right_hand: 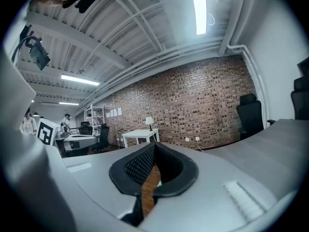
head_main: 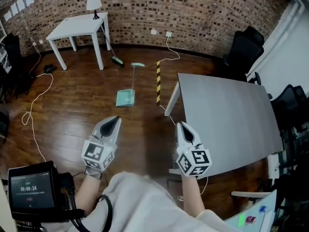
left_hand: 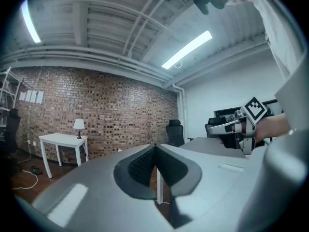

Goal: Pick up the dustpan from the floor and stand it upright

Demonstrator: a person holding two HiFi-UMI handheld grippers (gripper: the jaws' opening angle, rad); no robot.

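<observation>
Approach step: my left gripper [head_main: 115, 121] and right gripper [head_main: 183, 128] are clenched empty; the dustpan [head_main: 125, 98] lies far ahead. Next, reach it and open.

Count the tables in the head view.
2. A white table stands at upper left by the brick wall. A grey table is at right. Others may lie beyond the frame.
</observation>
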